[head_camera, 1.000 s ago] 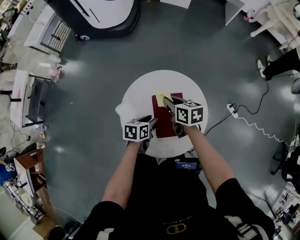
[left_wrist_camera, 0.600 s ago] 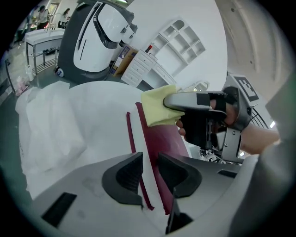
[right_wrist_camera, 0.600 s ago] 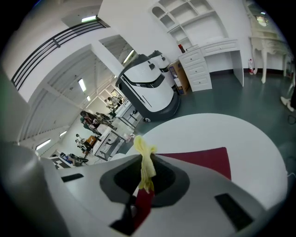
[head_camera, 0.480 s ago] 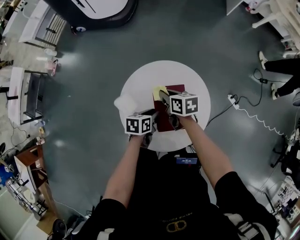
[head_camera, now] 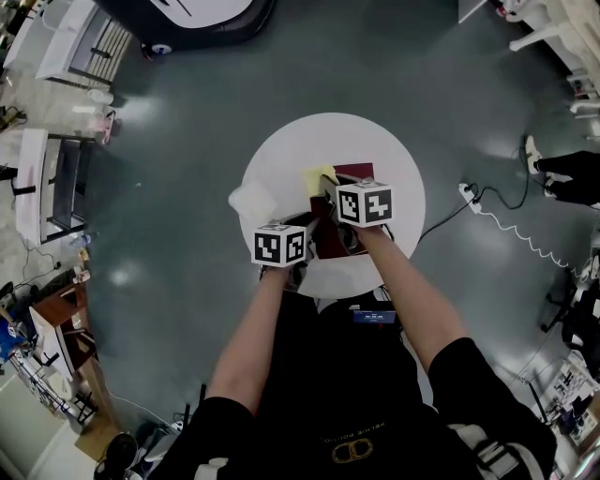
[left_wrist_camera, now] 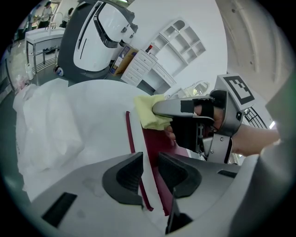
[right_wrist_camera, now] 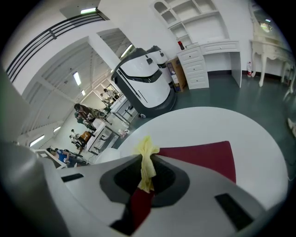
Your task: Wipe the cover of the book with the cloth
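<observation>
A dark red book [head_camera: 354,172] lies on the round white table [head_camera: 319,141]. My left gripper [head_camera: 307,225] is at the book's near left edge. In the left gripper view its jaws [left_wrist_camera: 149,172] have just been closing and now clamp the white page block and red cover [left_wrist_camera: 159,149]. My right gripper [head_camera: 330,192] hangs just over the cover and is shut on a yellow cloth [head_camera: 317,178]. The cloth [right_wrist_camera: 147,159] bunches up between the pads above the book [right_wrist_camera: 199,157]. The left gripper view shows the cloth [left_wrist_camera: 148,113] resting at the book's far corner.
A crumpled white plastic bag [head_camera: 251,200] lies on the table's left side [left_wrist_camera: 46,125]. A large white and dark machine [head_camera: 187,19] stands on the floor beyond. A power strip with cable [head_camera: 466,194] and a person's shoes [head_camera: 562,171] are to the right.
The left jaws have narrowed onto the book's near edge. The right gripper has sunk a little toward the cover with the cloth in it.
</observation>
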Demonstrator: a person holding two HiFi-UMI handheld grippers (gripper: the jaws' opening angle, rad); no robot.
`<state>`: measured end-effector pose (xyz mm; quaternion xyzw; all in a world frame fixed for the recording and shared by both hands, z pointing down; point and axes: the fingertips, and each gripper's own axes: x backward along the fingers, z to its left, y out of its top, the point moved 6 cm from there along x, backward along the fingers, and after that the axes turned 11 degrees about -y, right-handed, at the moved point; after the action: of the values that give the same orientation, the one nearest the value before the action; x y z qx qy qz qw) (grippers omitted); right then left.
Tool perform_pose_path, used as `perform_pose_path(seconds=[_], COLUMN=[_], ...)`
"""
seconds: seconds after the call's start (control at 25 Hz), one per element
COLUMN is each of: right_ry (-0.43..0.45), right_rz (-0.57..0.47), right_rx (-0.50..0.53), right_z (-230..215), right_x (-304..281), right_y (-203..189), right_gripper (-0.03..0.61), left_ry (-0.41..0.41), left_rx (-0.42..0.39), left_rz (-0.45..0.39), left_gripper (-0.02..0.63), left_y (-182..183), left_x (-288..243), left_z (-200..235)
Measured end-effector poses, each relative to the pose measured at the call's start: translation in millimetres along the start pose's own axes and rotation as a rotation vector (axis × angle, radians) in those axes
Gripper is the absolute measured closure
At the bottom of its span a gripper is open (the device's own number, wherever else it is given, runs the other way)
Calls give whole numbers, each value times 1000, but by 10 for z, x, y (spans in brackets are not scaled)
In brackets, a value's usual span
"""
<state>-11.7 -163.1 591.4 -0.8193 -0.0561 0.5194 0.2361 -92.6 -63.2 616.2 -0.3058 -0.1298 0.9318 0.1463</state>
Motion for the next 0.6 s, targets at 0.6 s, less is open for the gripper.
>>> perform_pose_path(seconds=[0.6], right_ry=[-34], right_rz=[-8], right_rx=[17], right_z=[-83], right_x=[3], right_y=[-6], right_gripper=[492], left_ry=[2], left_rx=[1], left_rz=[8], left_gripper=[512], left_y=[16], left_x=[28], left_z=[55])
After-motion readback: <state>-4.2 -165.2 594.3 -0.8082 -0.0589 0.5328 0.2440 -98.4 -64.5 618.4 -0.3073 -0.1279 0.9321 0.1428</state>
